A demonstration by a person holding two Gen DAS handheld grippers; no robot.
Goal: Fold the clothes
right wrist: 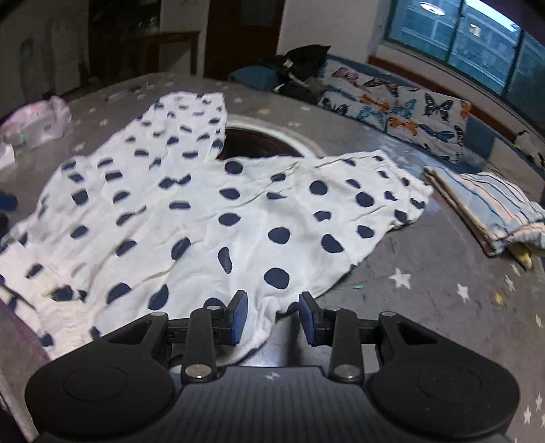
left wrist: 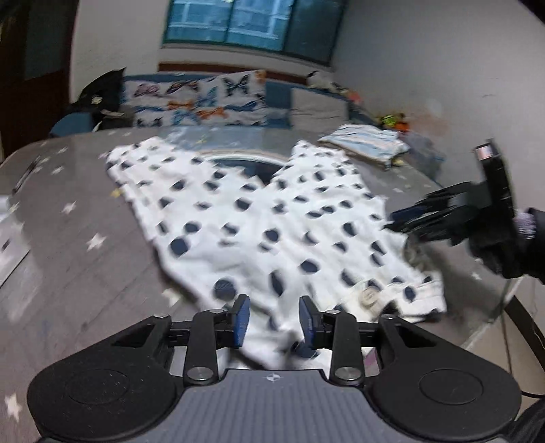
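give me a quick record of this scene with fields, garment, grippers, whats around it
garment: white polka-dot pants, spread flat, both legs pointing away
surface: grey star-print table cover
left gripper: open, pants edge between the fingers
right gripper: open, pants edge between the fingers
folded item: striped cloth, apart from the pants
background: butterfly-print pillow, window
fold state: not yet folded

The left gripper [left wrist: 274, 320] hangs low, jaws parted. The right gripper [right wrist: 273, 318] is likewise spread, level beside it.
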